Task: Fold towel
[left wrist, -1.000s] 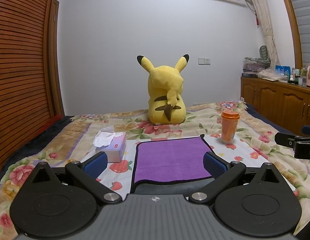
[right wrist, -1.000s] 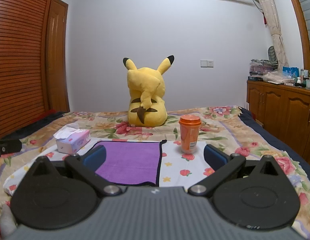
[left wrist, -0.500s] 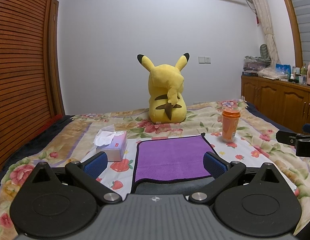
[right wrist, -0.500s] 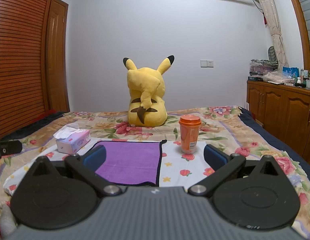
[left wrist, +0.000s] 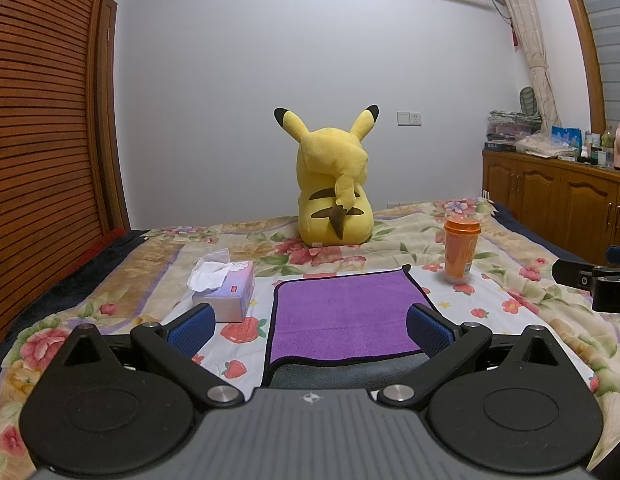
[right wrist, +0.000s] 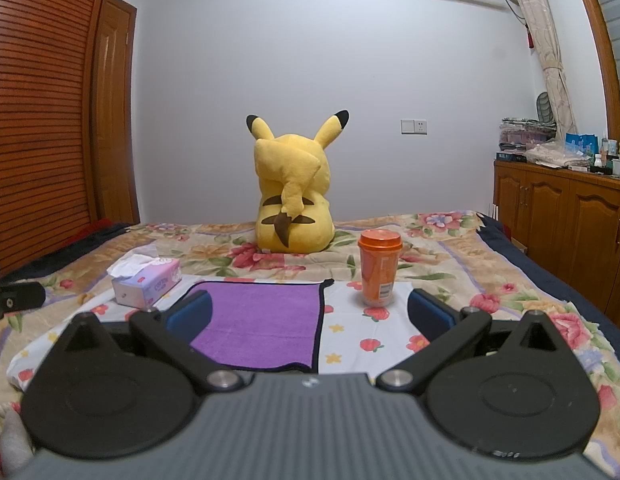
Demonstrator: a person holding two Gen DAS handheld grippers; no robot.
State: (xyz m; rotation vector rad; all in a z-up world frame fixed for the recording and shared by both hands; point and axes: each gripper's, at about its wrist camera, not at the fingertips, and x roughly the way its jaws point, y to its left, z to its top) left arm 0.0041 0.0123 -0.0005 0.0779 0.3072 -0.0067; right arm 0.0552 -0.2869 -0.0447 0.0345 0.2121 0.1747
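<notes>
A purple towel [left wrist: 342,312] with a black hem lies flat on the floral bedspread; its near edge shows a grey underside. It also shows in the right wrist view [right wrist: 262,320]. My left gripper [left wrist: 310,330] is open and empty, hovering just short of the towel's near edge. My right gripper [right wrist: 310,316] is open and empty, above the towel's near right corner. The right gripper's tip shows at the right edge of the left wrist view [left wrist: 590,280]; the left gripper's tip shows at the left edge of the right wrist view [right wrist: 14,296].
A tissue box [left wrist: 226,292] sits left of the towel. An orange lidded cup [left wrist: 460,250] stands right of it. A yellow Pikachu plush [left wrist: 334,196] sits behind. A wooden cabinet [left wrist: 558,208] lines the right wall; a slatted wardrobe [left wrist: 42,120] the left.
The left view has shifted slightly, so the scene sits a bit further right in it. The right gripper has barely moved. Both jaws stay open.
</notes>
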